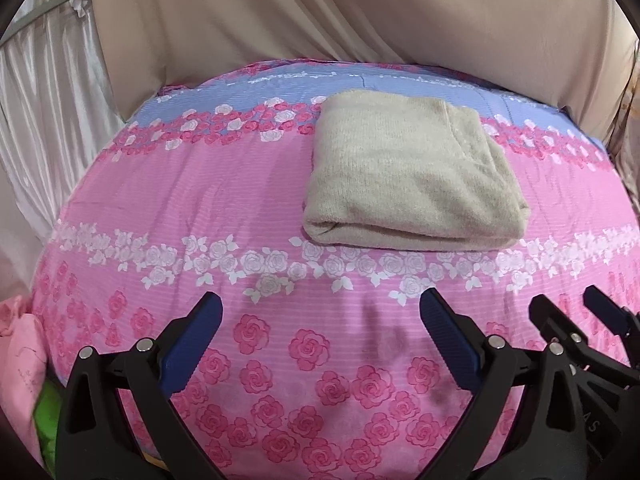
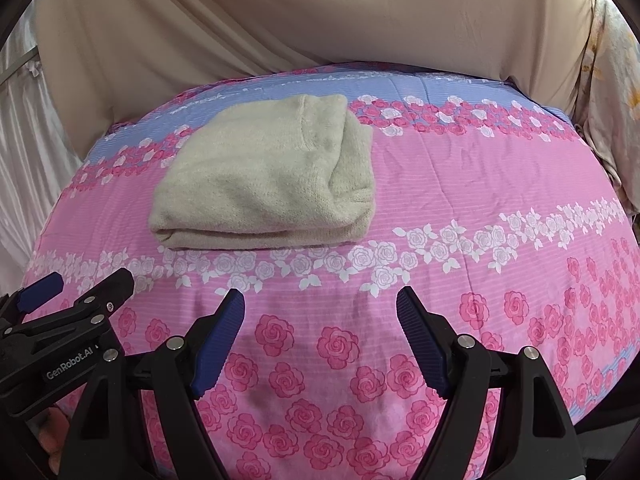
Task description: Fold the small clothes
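Sweater (image 1: 408, 172) lies folded on rose bedspread (image 1: 200, 200).

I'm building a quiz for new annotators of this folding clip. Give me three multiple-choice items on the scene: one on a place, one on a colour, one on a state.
1. Where does the folded beige knit garment lie?
A. on the pink rose-print bedspread
B. between the left gripper's pads
C. on the floor

2. What colour are the pads of the right gripper?
A. red
B. blue
C. white

3. How does the left gripper stand?
A. shut on the garment
B. shut, empty
C. open, empty

Answers: 1 A, it rests flat on the spread beyond both grippers; 2 B, ribbed blue pads show; 3 C, only bedspread shows between its spread fingers.
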Available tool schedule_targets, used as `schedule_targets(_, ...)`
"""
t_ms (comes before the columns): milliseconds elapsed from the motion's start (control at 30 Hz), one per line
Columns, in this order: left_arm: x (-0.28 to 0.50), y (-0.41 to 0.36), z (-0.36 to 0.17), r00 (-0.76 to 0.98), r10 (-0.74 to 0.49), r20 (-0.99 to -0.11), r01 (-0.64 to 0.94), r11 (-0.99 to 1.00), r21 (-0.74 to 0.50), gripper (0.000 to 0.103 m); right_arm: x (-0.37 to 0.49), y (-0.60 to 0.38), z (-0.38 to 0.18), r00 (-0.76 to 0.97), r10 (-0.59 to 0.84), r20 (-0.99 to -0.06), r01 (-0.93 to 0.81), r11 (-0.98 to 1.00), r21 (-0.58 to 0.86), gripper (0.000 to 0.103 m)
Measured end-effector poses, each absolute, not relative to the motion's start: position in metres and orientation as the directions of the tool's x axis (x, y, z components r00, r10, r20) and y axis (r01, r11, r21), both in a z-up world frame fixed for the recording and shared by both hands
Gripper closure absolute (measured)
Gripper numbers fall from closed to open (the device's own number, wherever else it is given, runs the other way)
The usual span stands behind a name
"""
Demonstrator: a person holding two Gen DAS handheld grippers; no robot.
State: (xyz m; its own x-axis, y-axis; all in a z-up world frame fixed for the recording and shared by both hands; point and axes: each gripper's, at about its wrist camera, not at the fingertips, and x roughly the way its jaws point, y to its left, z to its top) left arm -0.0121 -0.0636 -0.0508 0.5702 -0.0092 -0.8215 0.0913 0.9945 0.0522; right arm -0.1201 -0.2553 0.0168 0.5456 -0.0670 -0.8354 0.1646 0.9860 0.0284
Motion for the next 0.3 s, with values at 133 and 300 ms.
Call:
schedule_targets(133, -0.0129, -0.067, -0.0508, 0.567, -0.007, -0.823, 0.105, 0.992, 0.064, 0.006, -0.1216, -0.253, 0.0159, 0.545, -0.071, -0.835, 0.168, 0.985, 0.026, 0.027)
schedule_targets(300, -0.0131, -0.0678, -0.0516, 0.563, -0.005, -0.827, 0.106, 0.992, 0.067, 0.006, -0.1211, -0.2539, 0.0162, 0.546, -0.069, -0.835, 0.167, 0.986, 0.028, 0.027)
